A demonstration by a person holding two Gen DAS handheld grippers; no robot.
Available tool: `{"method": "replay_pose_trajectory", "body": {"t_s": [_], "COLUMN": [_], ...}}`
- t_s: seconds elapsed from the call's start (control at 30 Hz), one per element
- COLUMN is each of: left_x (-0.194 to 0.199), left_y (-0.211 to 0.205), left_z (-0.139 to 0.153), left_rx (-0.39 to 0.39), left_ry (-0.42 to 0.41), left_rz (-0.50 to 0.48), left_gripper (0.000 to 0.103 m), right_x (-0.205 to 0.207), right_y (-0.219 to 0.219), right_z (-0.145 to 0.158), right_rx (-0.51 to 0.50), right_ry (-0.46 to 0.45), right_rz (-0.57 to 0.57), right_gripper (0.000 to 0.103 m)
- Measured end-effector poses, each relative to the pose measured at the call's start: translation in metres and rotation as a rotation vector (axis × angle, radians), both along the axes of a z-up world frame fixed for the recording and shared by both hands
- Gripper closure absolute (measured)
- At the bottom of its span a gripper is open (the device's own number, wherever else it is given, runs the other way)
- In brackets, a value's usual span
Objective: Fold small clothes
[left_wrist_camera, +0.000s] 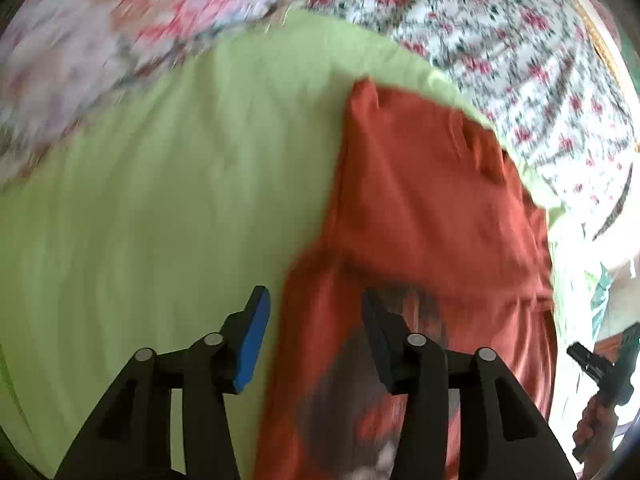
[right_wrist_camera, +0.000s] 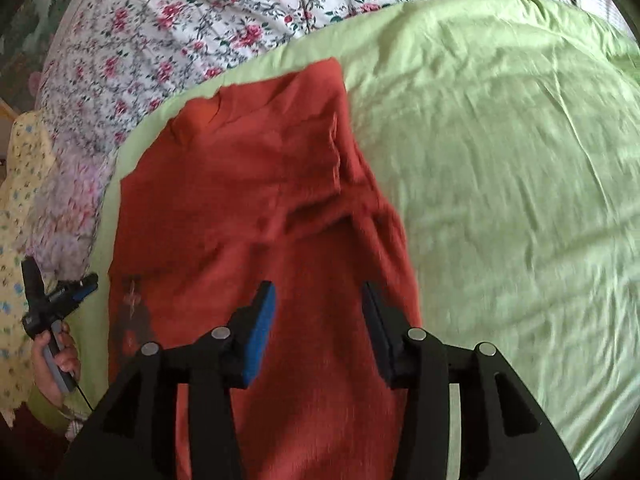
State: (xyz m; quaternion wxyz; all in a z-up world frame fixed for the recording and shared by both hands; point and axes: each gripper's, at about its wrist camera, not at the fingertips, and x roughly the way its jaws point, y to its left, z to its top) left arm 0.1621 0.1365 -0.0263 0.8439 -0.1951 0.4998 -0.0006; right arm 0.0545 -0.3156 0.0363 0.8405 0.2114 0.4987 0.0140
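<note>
A rust-red shirt lies spread on a light green sheet over the bed, with a flowered quilt beyond it. The shirt lies straight ahead of and below the right tool, whose fingers stand apart with nothing between them. The left tool is likewise released and empty; the shirt's edge runs beneath its gap, with bare sheet off to its left and red cloth under and to the right of it.

As far as I can judge, the folding is partly begun. One side of the shirt looks turned in over the body, leaving a long, fairly straight edge on the side to the right of the right tool, and a crease crosses the cloth ahead of that tool. A dark print shows near the hem, close under the left tool. The garment is still long, not a compact bundle, so I would guess that at least one fold, probably end to end, is left. Neither tool touches the cloth at this moment.
</note>
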Motion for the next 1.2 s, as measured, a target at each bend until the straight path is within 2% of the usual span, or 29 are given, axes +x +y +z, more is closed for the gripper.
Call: {"method": "replay_pose_trajectory", "body": {"t_s": [0.17, 0.33, 0.47, 0.57, 0.63, 0.73, 0.9, 0.97, 1.0, 1.03, 1.07, 1.1, 1.13, 1.17, 1.2], "left_x": [-0.074, -0.144, -0.181, -0.198, -0.207, -0.220, -0.220, -0.215, -0.213, -0.211, -0.207, -0.207, -0.207, -0.207, -0.209], "left_y": [-0.004, -0.004, -0.002, -0.004, -0.005, -0.009, -0.014, -0.014, -0.014, -0.014, -0.014, -0.012, -0.010, -0.009, -0.011], "left_z": [-0.012, -0.014, -0.016, -0.024, -0.032, -0.042, -0.047, -0.047, -0.048, -0.048, -0.048, -0.050, -0.051, -0.050, -0.048], "left_rx": [-0.019, -0.019, -0.017, -0.027, -0.038, -0.057, -0.089, -0.107, -0.109, -0.112, -0.125, -0.152, -0.178, -0.183, -0.178], "left_ry": [0.057, 0.073, 0.082, 0.106, 0.127, 0.131, 0.118, 0.109, 0.107, 0.107, 0.112, 0.115, 0.114, 0.108, 0.098], "left_rz": [-0.032, -0.075, -0.102, -0.115, -0.122, -0.138, -0.143, -0.145, -0.149, -0.157, -0.162, -0.165, -0.167, -0.169, -0.174], "left_gripper": [0.053, 0.046, 0.044, 0.044, 0.044, 0.044, 0.045, 0.050, 0.058, 0.071, 0.078, 0.090, 0.095, 0.096, 0.097], "right_x": [-0.047, -0.094, -0.134, -0.156, -0.171, -0.188, -0.198, -0.194, -0.190, -0.190, -0.188, -0.188, -0.188, -0.189, -0.189], "right_y": [0.004, 0.003, 0.002, 0.004, 0.005, 0.001, -0.003, 0.003, 0.007, 0.010, 0.012, 0.015, 0.017, 0.017, 0.019], "right_z": [-0.002, -0.009, -0.017, -0.025, -0.029, -0.037, -0.047, -0.052, -0.056, -0.057, -0.058, -0.059, -0.059, -0.060, -0.062], "right_rx": [0.008, 0.024, 0.040, 0.050, 0.049, 0.066, 0.162, 0.214, 0.244, 0.253, 0.264, 0.272, 0.279, 0.284, 0.282], "right_ry": [0.014, 0.038, 0.057, 0.073, 0.064, 0.064, 0.040, 0.038, 0.032, 0.029, 0.023, 0.017, 0.014, 0.015, 0.035], "right_rz": [0.004, -0.018, -0.038, -0.037, -0.036, -0.060, -0.089, -0.064, -0.052, -0.051, -0.052, -0.058, -0.062, -0.063, -0.060], "right_gripper": [0.056, 0.056, 0.056, 0.052, 0.043, 0.042, 0.042, 0.041, 0.041, 0.041, 0.041, 0.042, 0.049, 0.061, 0.092]}}
